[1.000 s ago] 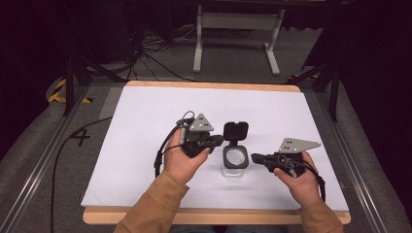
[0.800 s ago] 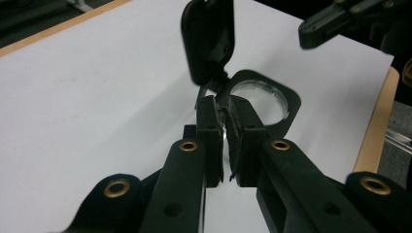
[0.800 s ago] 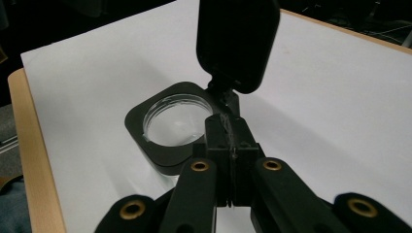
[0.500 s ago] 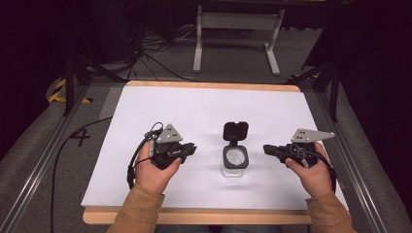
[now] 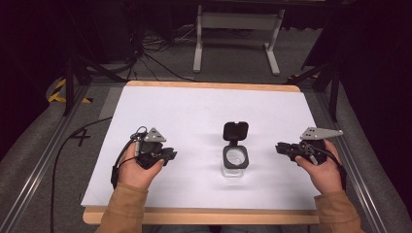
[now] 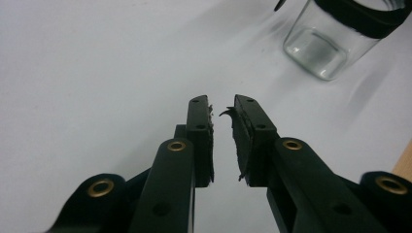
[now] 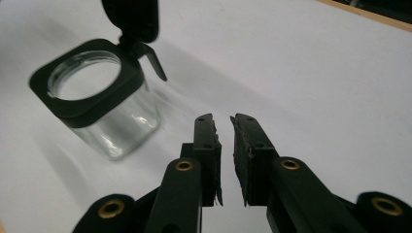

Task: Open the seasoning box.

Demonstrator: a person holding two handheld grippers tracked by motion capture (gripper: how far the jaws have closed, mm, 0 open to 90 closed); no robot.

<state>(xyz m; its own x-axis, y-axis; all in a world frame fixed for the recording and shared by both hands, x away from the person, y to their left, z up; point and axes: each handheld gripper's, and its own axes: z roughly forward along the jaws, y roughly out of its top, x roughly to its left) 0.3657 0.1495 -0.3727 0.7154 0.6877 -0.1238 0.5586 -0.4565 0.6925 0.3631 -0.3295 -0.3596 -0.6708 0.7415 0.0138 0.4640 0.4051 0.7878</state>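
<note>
Standing clear glass jar [image 5: 235,162], black lid [image 5: 235,131] open

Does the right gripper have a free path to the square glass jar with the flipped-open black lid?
Probably yes. The right gripper points toward the square glass jar, with bare white table between them. Its jaws have just been opening, with nothing between them, but look too narrow for the jar yet.

One jar [image 5: 235,160], two tongs [image 5: 169,155] [image 5: 282,147]

jar [image 5: 235,159] on table [image 5: 194,104] | between left claw [image 5: 168,155], right claw [image 5: 282,148]
</note>
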